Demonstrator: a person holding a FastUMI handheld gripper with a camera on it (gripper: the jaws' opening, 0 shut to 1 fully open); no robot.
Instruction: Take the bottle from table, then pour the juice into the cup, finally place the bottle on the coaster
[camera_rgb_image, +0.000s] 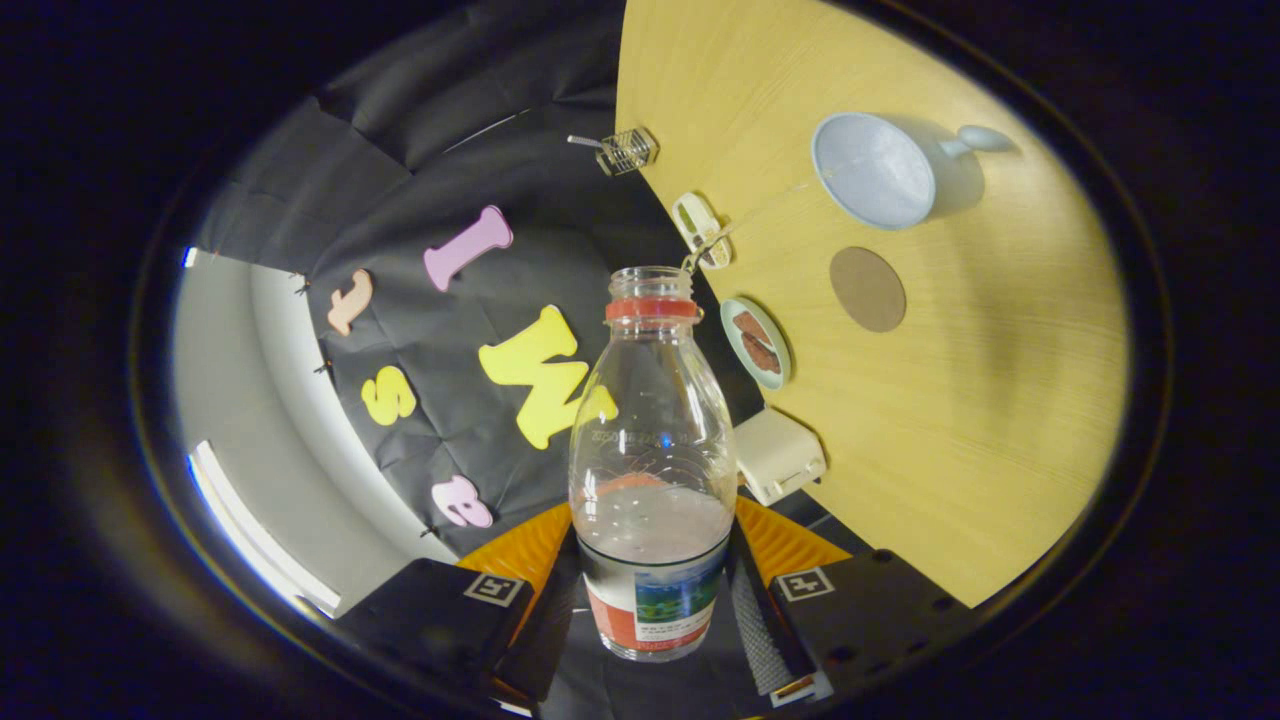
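Between the gripper's (655, 600) two fingers the uncapped bottle (652, 470) is clamped at its labelled lower body, lifted and rolled sideways relative to the table (1000, 400). Its mouth is well apart from the pale cup (873, 170), which lies beyond the round coaster (867, 289). My judgement: bring the neck over the cup's rim before tipping further, keeping the squeeze firm so the smooth plastic cannot twist.

Gripper-mounted fisheye, rolled sideways, close behind bottle (652, 470)
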